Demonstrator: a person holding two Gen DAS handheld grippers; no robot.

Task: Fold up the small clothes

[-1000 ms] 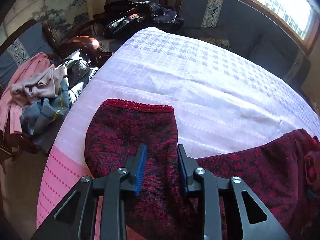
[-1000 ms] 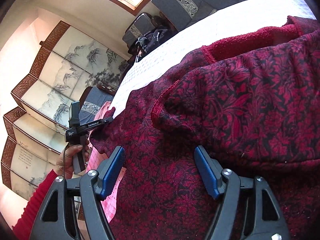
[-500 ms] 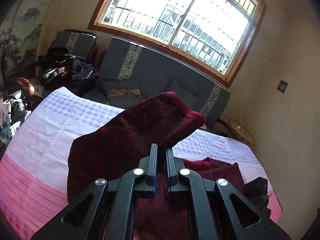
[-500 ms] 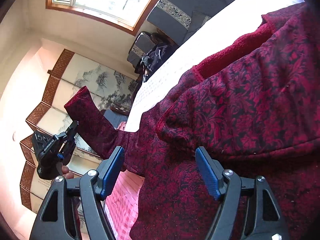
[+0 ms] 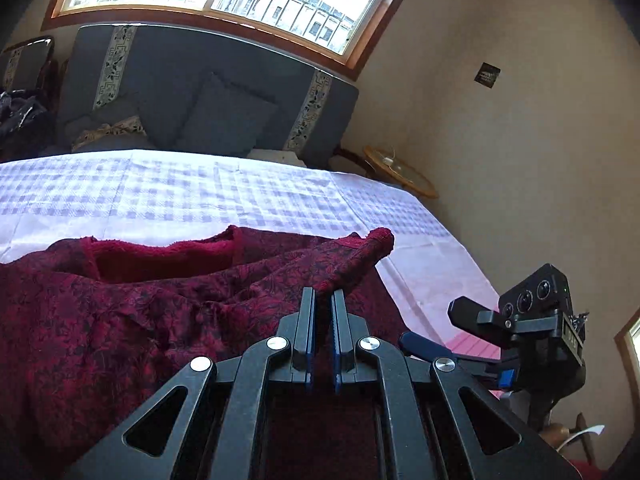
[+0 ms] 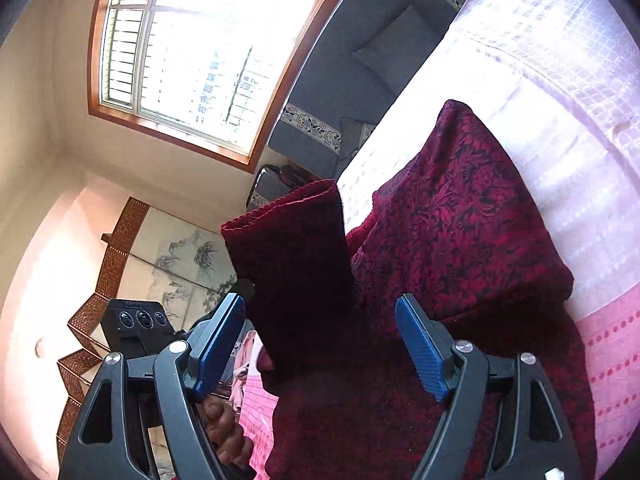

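Left gripper (image 5: 323, 312) clamps the sleeve (image 5: 360, 256), carrying it across the jacket (image 5: 120, 320) on the bed (image 5: 200, 192).
Your right gripper (image 6: 320, 344) stands open, jaws just widening, empty, clear of the fold.

My work surface is a bed or table, I cannot tell which, under a white-and-lilac checked cloth (image 5: 208, 196) with a pink dotted border (image 6: 612, 364). On it lies a dark red floral-patterned fleece-lined garment (image 5: 132, 320), rumpled, covering the near part, its plush lining showing.
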